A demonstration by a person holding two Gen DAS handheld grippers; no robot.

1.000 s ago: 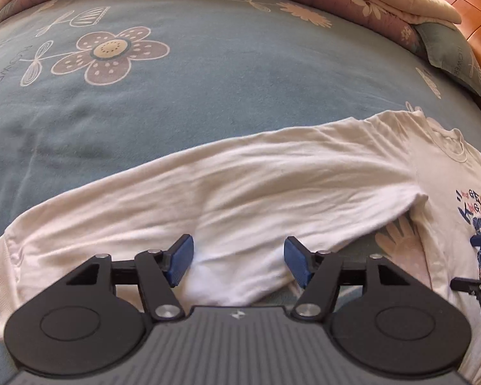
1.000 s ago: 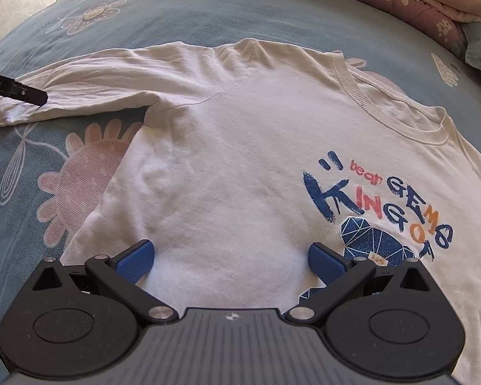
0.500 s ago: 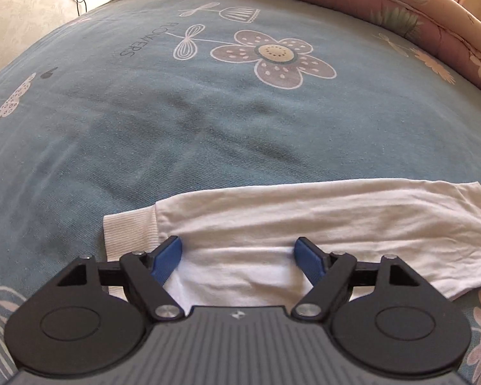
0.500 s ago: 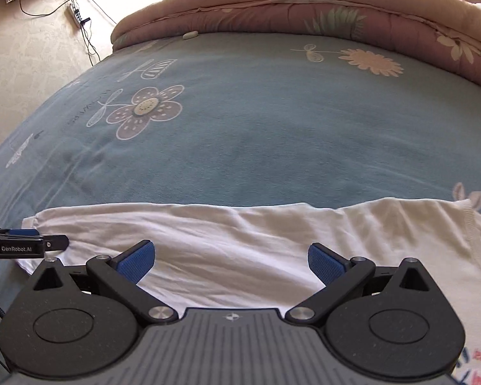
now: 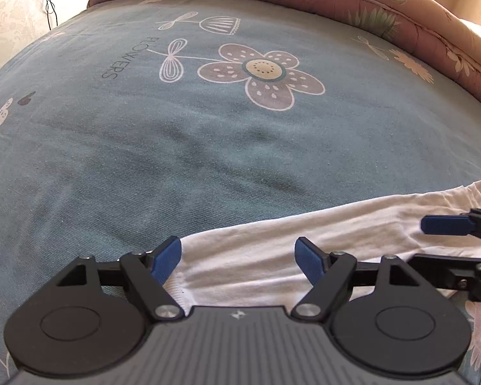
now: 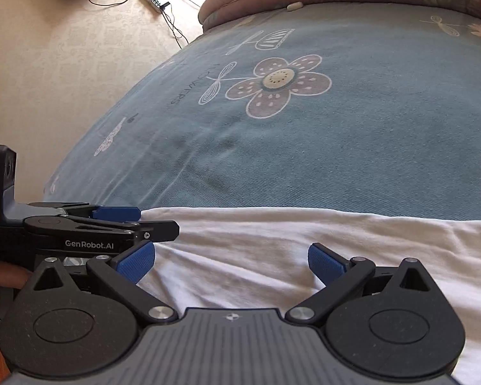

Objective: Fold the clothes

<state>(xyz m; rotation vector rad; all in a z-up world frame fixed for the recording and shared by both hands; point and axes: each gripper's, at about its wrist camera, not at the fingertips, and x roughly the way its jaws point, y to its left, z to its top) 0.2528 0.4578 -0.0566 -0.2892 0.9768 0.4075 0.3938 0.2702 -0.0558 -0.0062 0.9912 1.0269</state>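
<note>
A white long-sleeved shirt lies flat on the bed; only its sleeve (image 5: 304, 240) shows, running right from the ribbed cuff (image 5: 176, 292). My left gripper (image 5: 237, 258) is open, its blue pads straddling the cuff end just above the cloth. My right gripper (image 6: 231, 261) is open over the sleeve (image 6: 272, 243) a little further along. The right gripper shows at the right edge of the left wrist view (image 5: 449, 224); the left gripper shows at the left of the right wrist view (image 6: 118, 221). Neither holds cloth.
The blue bedsheet (image 5: 208, 147) with flower prints stretches beyond the sleeve. A pink quilt (image 5: 368, 9) is bunched along the far side. The bed's left edge, the floor and cables (image 6: 163, 9) show in the right wrist view.
Both grippers have moved left along the sleeve, away from the shirt's printed body, and now sit close together near the cuff. Both stay open.
</note>
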